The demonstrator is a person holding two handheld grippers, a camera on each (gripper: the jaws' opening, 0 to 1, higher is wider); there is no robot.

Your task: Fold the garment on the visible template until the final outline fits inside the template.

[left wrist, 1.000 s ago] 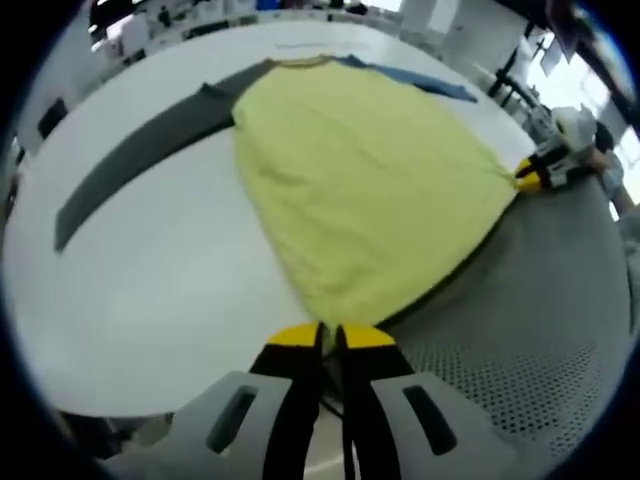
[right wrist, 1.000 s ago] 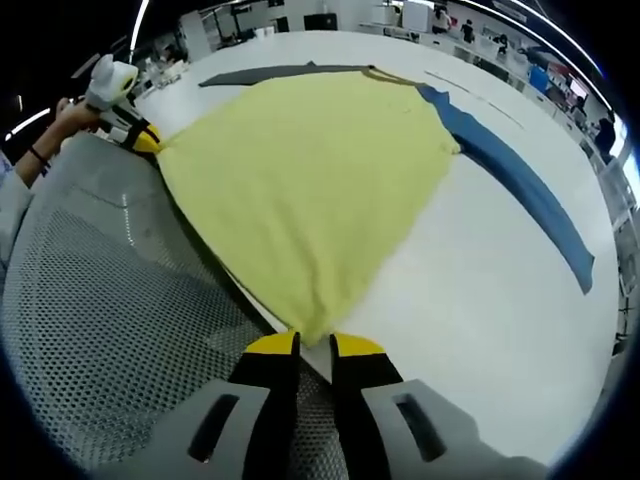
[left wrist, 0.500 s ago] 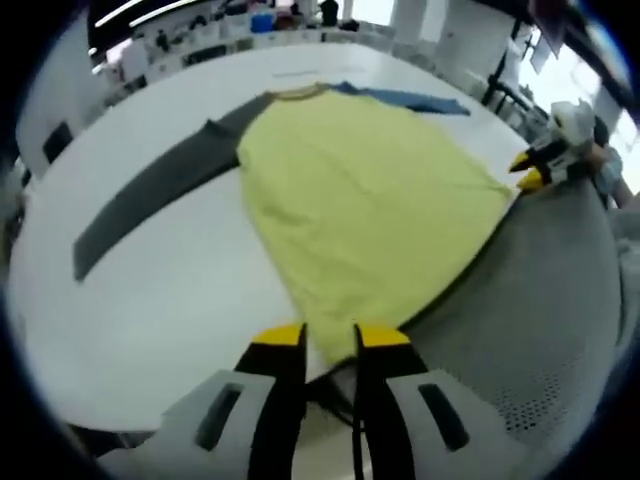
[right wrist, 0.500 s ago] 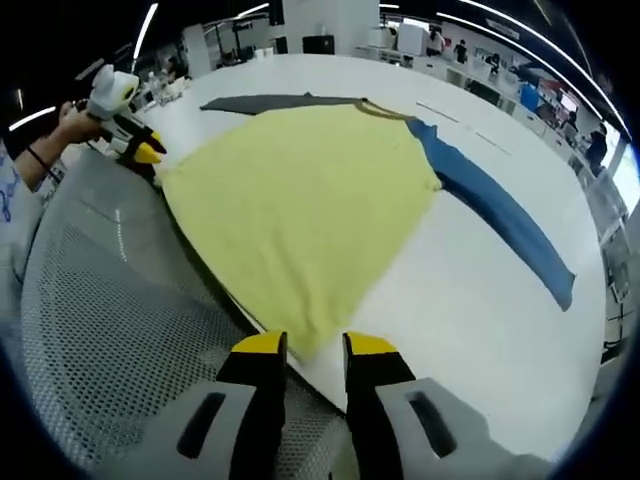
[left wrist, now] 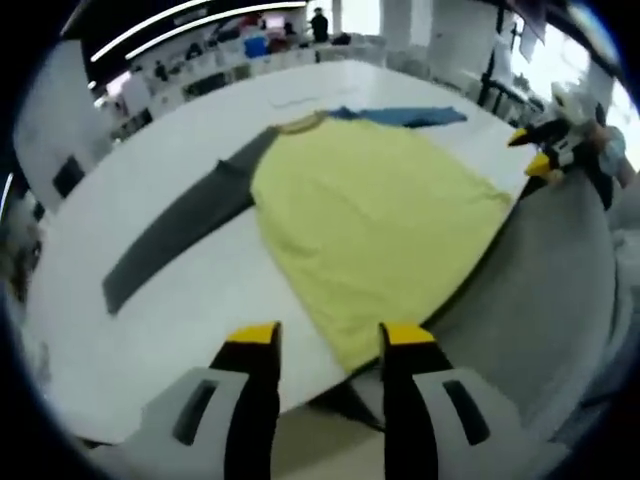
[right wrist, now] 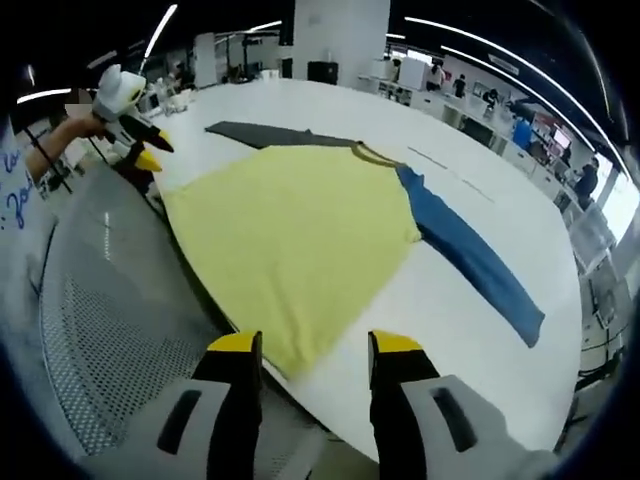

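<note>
Lying flat on the white table (left wrist: 200,290), the yellow garment (left wrist: 370,220) faces both grippers' spread, empty jaws.

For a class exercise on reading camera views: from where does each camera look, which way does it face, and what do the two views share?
Left gripper view: rides on the left gripper, jaws apart, looking across the white table at the yellow shirt; the right gripper shows at its right.
Right gripper view: rides on the right gripper, jaws apart, facing the shirt's blue sleeve; the left gripper and a hand show at its left.
Shared: shirt, dark grey sleeve, table.
</note>
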